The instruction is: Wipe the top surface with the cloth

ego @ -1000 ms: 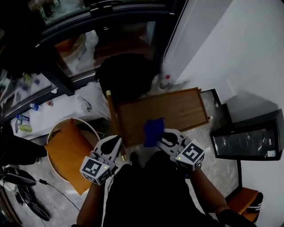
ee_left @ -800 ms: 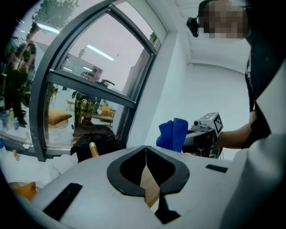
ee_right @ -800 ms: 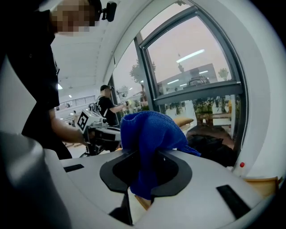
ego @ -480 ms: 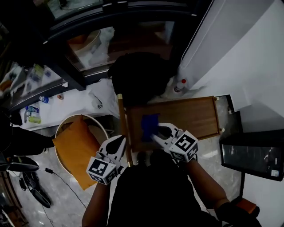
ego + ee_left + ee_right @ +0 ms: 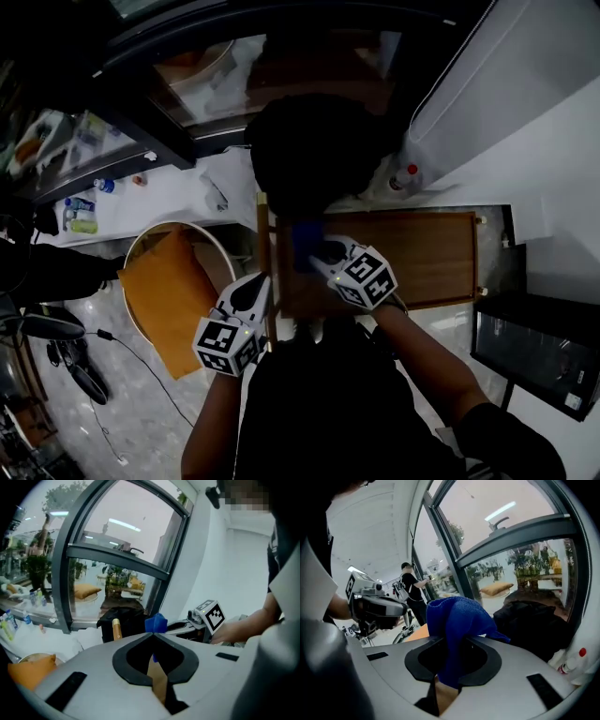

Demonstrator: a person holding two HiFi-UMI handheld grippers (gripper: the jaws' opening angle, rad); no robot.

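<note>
A brown wooden table top (image 5: 422,253) lies in the middle of the head view. My right gripper (image 5: 317,259) is over its left end and is shut on a blue cloth (image 5: 305,239). In the right gripper view the cloth (image 5: 457,618) bulges up out of the right gripper (image 5: 452,641) and hangs down between the jaws. My left gripper (image 5: 260,289) hovers just off the table's left edge, beside a wooden post (image 5: 264,244). It is shut with nothing in it (image 5: 153,634). From the left gripper view the cloth (image 5: 156,623) shows just beyond the jaws.
A round basket (image 5: 145,248) with an orange cushion (image 5: 164,295) stands left of the table. A black bundle (image 5: 314,155) sits behind it, and a plastic bottle (image 5: 405,178) by the white wall. A black box (image 5: 539,347) is at the right. A dark window frame (image 5: 70,555) runs behind.
My right gripper has carried the blue cloth leftward along the table top to its left end. The left gripper has stayed beside the table's left edge.
</note>
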